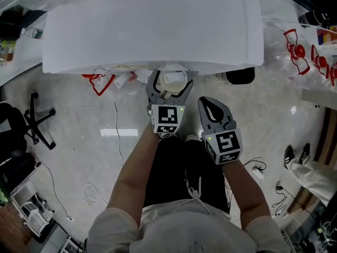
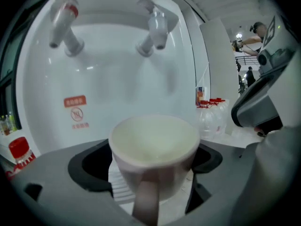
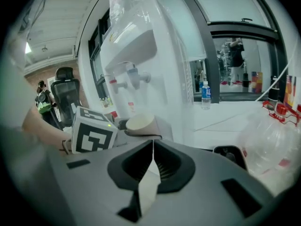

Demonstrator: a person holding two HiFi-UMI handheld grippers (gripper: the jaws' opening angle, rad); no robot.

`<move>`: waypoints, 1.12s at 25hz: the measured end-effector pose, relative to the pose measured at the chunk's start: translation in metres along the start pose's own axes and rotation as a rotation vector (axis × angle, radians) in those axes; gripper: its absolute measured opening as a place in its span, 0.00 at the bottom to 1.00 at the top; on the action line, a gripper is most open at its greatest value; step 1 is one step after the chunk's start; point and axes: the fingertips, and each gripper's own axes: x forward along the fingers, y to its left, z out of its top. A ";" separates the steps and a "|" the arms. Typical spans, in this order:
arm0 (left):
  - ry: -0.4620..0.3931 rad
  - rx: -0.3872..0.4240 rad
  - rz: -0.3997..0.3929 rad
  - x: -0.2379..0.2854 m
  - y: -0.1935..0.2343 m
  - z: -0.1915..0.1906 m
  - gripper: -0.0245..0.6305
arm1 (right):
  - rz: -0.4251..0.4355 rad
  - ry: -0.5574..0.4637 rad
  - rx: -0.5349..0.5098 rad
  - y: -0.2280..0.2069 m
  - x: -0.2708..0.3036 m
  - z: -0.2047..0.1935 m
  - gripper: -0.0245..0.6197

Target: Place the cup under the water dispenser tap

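Observation:
A white cup (image 2: 155, 142) with a handle facing the camera sits between the jaws of my left gripper (image 2: 151, 166), which is shut on it. In the left gripper view the cup hangs in front of the white water dispenser (image 2: 117, 84), below and between its red tap (image 2: 62, 20) and its grey tap (image 2: 154, 27). From the head view the left gripper (image 1: 169, 95) holds the cup (image 1: 174, 82) at the edge of the dispenser's top (image 1: 152, 25). My right gripper (image 1: 213, 110) is shut and empty, just right of the left one. The right gripper view shows its jaws (image 3: 153, 150) pressed together.
Large clear water bottles with red handles (image 1: 297, 49) lie to the right. A black object (image 1: 239, 76) sits on the floor by the dispenser. An office chair (image 1: 32, 121) stands at left, with cables (image 1: 89, 191) across the floor. A person's shoes (image 1: 296, 154) show at right.

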 end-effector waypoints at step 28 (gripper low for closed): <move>0.000 0.028 0.027 -0.219 -0.045 0.179 0.07 | 0.006 -0.024 -0.030 0.079 -0.157 0.145 0.08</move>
